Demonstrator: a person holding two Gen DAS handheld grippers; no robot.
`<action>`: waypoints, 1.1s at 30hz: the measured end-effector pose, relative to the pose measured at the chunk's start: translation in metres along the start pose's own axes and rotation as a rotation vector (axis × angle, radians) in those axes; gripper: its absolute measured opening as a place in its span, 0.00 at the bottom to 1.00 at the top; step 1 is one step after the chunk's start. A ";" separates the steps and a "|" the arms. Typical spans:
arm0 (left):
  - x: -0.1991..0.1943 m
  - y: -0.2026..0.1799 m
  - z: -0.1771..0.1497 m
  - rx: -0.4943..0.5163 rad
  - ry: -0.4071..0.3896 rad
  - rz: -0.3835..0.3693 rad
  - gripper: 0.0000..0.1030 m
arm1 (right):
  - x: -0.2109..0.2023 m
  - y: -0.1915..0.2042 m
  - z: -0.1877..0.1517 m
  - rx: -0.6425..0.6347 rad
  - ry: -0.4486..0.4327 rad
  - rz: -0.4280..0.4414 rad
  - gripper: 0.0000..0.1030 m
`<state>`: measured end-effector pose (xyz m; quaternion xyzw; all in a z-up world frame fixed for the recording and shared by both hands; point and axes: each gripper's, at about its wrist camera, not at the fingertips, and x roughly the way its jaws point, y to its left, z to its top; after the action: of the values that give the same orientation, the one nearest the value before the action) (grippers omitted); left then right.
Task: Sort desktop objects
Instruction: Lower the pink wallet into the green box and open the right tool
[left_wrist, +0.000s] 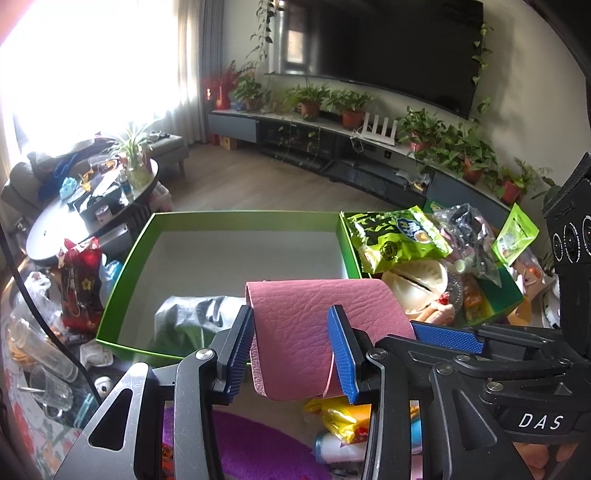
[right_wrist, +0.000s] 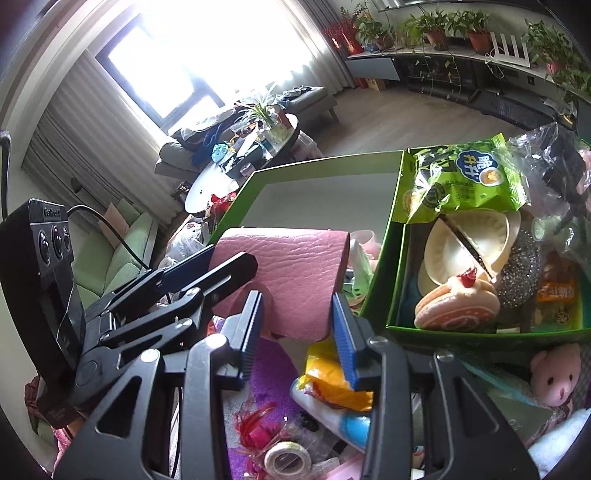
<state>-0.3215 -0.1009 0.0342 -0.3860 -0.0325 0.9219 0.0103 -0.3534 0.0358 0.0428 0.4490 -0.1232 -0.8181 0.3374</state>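
A pink leather pouch (left_wrist: 314, 321) is held up between both grippers over the near edge of a green box (left_wrist: 184, 229). My left gripper (left_wrist: 295, 350) has its blue pads on the pouch's two sides. My right gripper (right_wrist: 299, 332) has its jaws around the other end of the pouch (right_wrist: 295, 273); its fingers (left_wrist: 447, 336) reach in from the right in the left wrist view. The green box holds only a grey-green bag (left_wrist: 188, 321). A second green box (right_wrist: 480, 328) to the right is full of items.
The full box holds a green snack bag (right_wrist: 461, 181), a cream dumpling press (right_wrist: 465, 251), a plush cake (right_wrist: 454, 302) and a metal scourer (right_wrist: 521, 273). Below lie a yellow packet (right_wrist: 332, 384), a tape roll (right_wrist: 288, 458), purple cloth (left_wrist: 258, 446) and a pink teddy (right_wrist: 554, 376).
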 end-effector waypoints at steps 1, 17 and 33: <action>0.003 0.000 0.000 -0.002 0.005 0.003 0.39 | 0.002 -0.001 0.001 0.005 0.007 0.000 0.37; 0.056 0.014 0.023 -0.068 0.083 0.034 0.39 | 0.037 -0.024 0.033 0.066 0.043 -0.043 0.28; 0.084 0.017 0.039 -0.093 0.109 0.036 0.39 | 0.058 -0.039 0.059 0.121 0.041 -0.064 0.25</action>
<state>-0.4082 -0.1162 0.0001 -0.4360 -0.0677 0.8971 -0.0226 -0.4407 0.0198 0.0187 0.4890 -0.1510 -0.8101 0.2859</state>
